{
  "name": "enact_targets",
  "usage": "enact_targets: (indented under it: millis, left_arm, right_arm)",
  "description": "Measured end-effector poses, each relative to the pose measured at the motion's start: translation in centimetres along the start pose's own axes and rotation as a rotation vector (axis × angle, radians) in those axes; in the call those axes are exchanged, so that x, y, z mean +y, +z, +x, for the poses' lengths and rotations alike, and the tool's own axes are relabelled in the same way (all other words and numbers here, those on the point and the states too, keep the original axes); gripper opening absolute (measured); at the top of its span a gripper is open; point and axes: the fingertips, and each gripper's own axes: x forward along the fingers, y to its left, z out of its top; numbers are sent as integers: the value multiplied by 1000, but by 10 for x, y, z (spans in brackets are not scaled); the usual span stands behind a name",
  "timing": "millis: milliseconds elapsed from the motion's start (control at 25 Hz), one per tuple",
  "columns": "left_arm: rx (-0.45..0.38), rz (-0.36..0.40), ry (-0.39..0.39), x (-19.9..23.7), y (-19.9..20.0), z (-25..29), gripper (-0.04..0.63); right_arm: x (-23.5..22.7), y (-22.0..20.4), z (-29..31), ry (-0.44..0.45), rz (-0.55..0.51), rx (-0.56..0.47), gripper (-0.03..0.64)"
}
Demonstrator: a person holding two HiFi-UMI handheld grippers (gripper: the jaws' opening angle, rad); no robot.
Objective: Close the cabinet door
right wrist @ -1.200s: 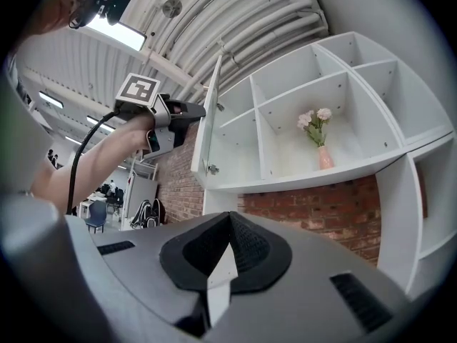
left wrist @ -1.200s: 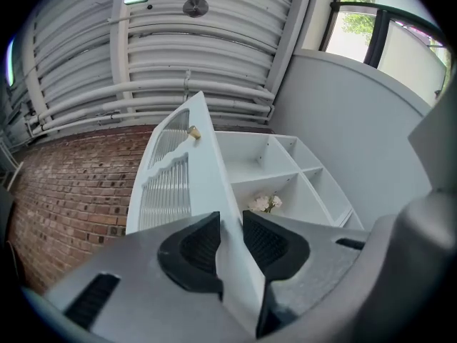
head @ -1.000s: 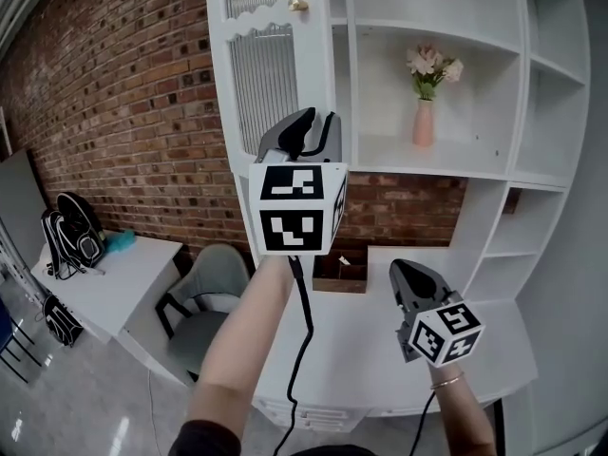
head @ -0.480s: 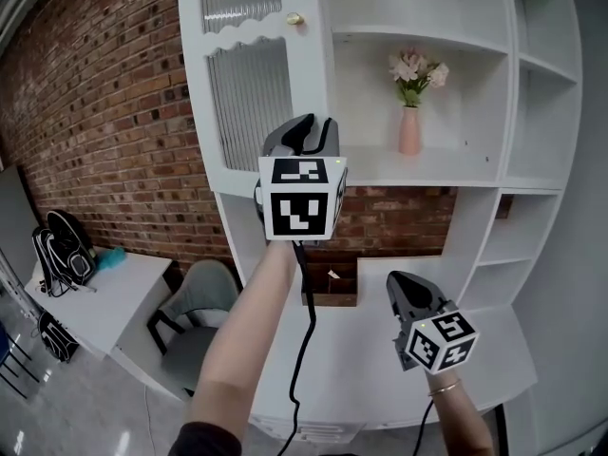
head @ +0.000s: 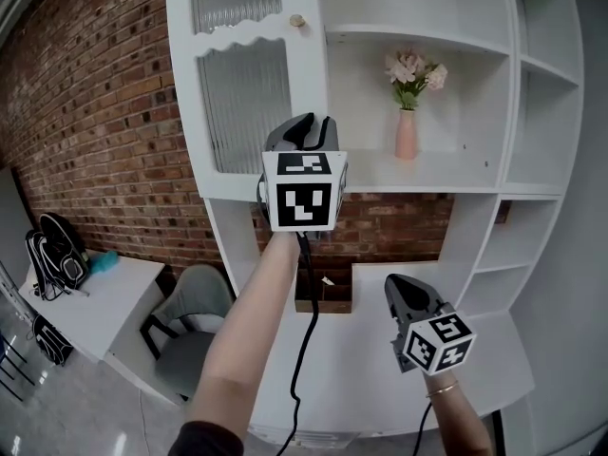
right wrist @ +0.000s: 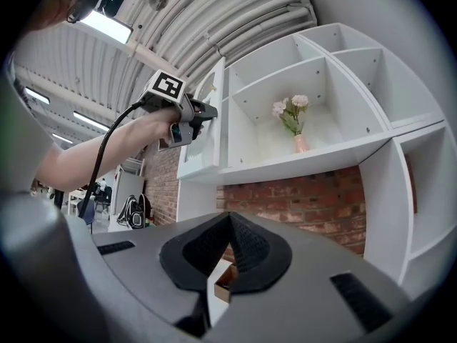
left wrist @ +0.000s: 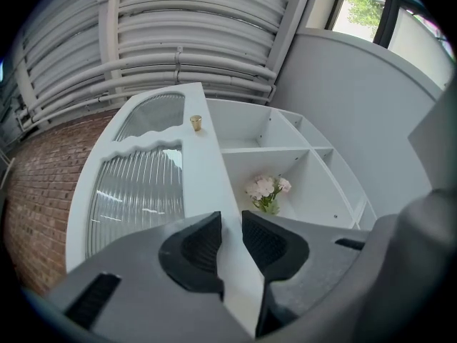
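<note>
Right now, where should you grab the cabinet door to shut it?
Grip the cabinet door by its free upright edge, below the gold knob, coming from the front: that thin flat strip fits between the jaws. The left tool grips there.

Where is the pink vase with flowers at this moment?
In the head view, the pink vase stands right of centre on an open shelf, to the right of the cabinet door.

Red brick wall, grey chair (beside a white desk), glossy floor.
</note>
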Motion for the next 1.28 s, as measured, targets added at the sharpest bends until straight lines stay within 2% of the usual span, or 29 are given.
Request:
enact_targets:
  millis: [320,720,1000,1280]
  left_arm:
    - [13,-21,1,6,-10,20,69]
    - [35,-50,-7,11,-20,43,68]
    - [22,-53,-5,12,-20,46,69]
    - [13,-71,-64,11,-18,44,69]
  right_arm:
    - [-3,0,12,7,-16,3,0]
    - [-6,-5,19,11,-21,14,0]
    - [-9,-7,22,9,-20,28,0]
    - [0,-1,20,16,-27,24,0]
